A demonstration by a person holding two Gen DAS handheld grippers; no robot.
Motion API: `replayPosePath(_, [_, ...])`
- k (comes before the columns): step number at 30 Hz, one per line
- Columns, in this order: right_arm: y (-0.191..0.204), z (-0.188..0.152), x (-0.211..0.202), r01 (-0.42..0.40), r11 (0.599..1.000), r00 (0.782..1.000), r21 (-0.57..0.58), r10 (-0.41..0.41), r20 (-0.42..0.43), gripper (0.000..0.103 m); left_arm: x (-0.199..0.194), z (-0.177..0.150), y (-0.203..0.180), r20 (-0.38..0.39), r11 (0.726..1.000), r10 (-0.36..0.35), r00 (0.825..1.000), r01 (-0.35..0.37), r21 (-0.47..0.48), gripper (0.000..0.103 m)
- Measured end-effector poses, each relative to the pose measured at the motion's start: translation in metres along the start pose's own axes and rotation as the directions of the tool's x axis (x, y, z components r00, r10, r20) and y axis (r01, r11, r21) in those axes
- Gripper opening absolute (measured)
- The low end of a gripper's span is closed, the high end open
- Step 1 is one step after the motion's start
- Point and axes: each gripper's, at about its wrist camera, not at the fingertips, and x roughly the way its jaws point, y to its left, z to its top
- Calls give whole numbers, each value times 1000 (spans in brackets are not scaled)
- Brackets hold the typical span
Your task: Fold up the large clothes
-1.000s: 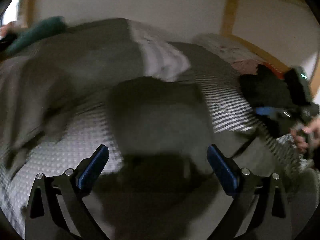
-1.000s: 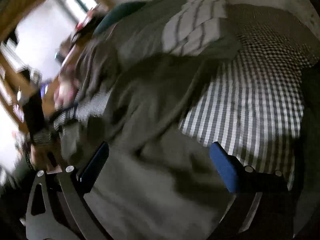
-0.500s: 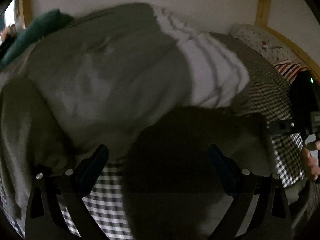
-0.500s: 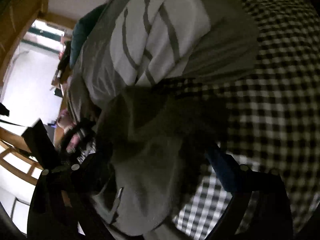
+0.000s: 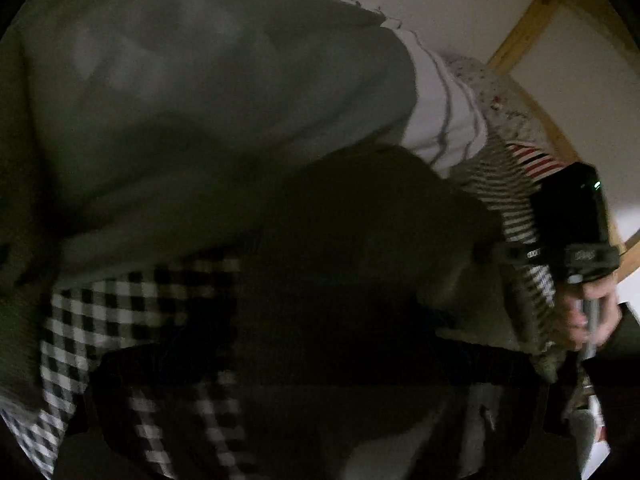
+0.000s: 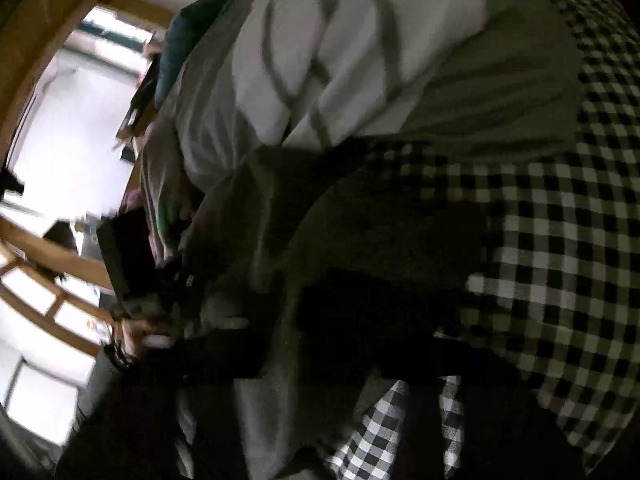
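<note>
A bed in a black-and-white checked sheet (image 6: 560,240) carries a grey-green garment (image 5: 200,120) and a striped white pillow (image 6: 340,60).

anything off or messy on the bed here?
Nothing damaged or spilled. The grey garment lies bunched and creased on the checked sheet, not flat, with a dark piece heaped over its edge. Both views are dark and blurred, so the claws barely show.

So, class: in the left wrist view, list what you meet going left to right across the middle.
Grey garment → white striped cloth → checked bed cover → black device gripped by a hand.
</note>
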Motion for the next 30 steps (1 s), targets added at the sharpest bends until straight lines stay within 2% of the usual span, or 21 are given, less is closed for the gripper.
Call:
replayPosePath(1, [1,0,-3,-9,1000,1000,-7,9,12,20,-1,0,1,-2,999,-34,999,34,-23,18])
replayPosePath(4, [7,0,-11,-45,999,997,-25,46,59,18,-9,0,-8,4,999,-40,999,40,-6,13])
replayPosePath(9, [26,8,-33,-86,995,986,-60,93,139,14,-42,8,-22,103,995,-97,990,98,-7,11])
replayPosePath(13, [47,15,-57,-154,985,960,-76,167,225,13,-71,10,-29,154,993,-119,981,120,4,11])
replayPosePath(16, [72,15,-71,-203,972,940,-122,228,255,13,-100,10,-39,202,989,-147,968,144,33,11])
replayPosePath(22, [122,-4,-99,-255,943,916,-214,307,260,13,-153,-6,-67,273,981,-184,944,162,102,11])
replayPosePath(30, [179,-55,-138,-336,890,879,-310,414,237,13,-216,-46,-85,364,973,-216,906,169,157,11])
